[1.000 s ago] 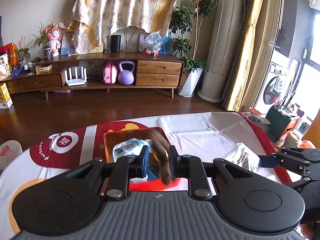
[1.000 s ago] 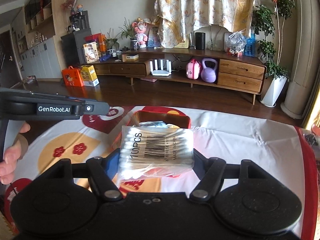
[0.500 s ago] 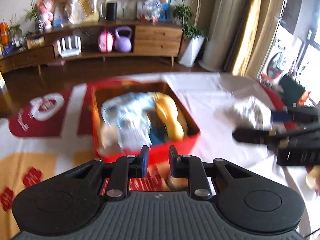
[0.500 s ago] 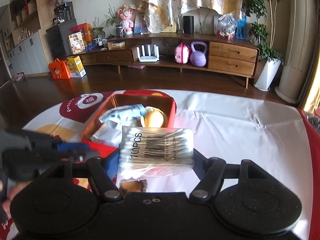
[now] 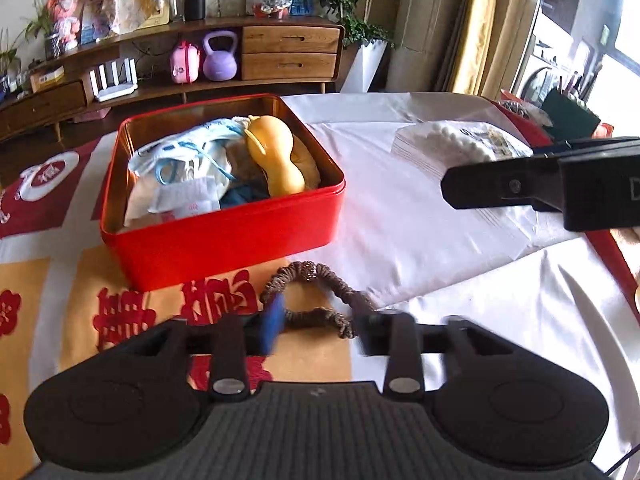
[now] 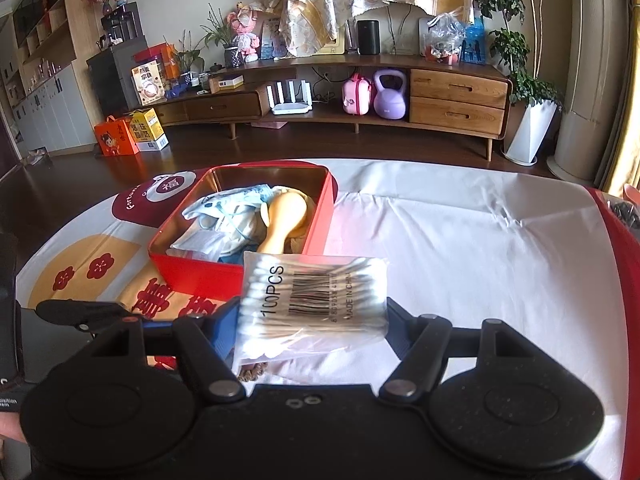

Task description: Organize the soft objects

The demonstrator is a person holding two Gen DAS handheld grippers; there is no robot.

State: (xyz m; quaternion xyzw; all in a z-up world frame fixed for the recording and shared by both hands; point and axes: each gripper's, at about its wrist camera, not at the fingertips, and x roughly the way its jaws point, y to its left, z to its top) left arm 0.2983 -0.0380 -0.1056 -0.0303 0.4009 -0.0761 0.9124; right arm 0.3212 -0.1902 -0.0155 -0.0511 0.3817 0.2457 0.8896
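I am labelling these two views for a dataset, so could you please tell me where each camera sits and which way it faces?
Left wrist: on the left gripper, looking forward and down at the brown scrunchie on the tablecloth; its open fingers and the right gripper show.
Right wrist: on the right gripper, facing the sideboard; its fingers clamp the cotton swab bag.
Shared: the red tin, sideboard, purple kettlebell.

A hair tie lies on the tablecloth just before the tin, which holds soft items.
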